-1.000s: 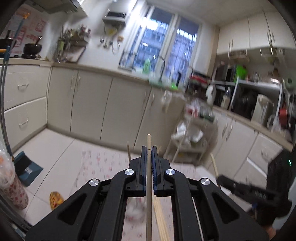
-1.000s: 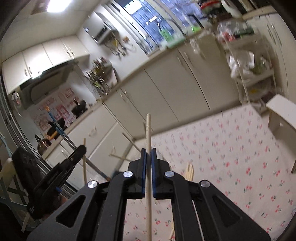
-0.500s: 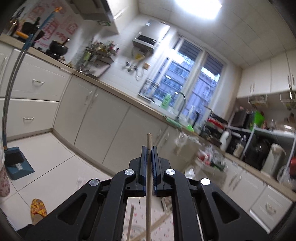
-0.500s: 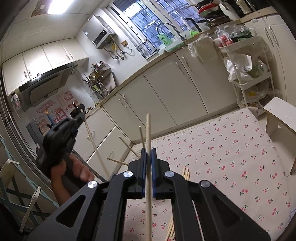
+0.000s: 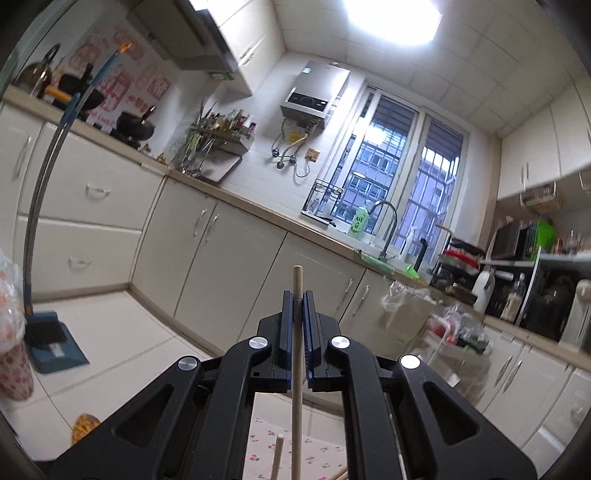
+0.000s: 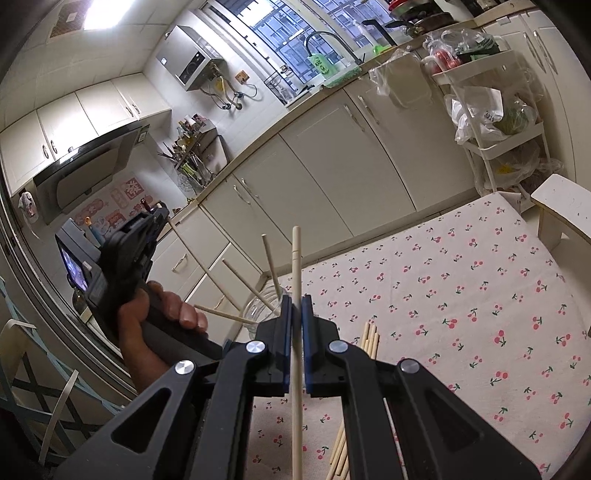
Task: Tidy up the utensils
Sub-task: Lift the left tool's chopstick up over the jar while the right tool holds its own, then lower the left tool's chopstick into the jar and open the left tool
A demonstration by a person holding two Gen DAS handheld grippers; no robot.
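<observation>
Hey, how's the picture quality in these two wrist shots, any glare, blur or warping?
Left wrist view: the ceiling light blows out to white, the shelf clutter at right is motion-smeared, and the cabinets bow from fisheye. Right wrist view: sharper overall, glare only at the ceiling light, the cherry-print cloth crisp, edges darkened and curved.

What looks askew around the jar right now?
The chopsticks already in the glass jar splay out at different angles rather than standing together, and a loose bundle lies on the cherry-print cloth beside it.

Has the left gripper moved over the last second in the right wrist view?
Yes. The left gripper rose from beside the lower drawers to the countertop line.
</observation>
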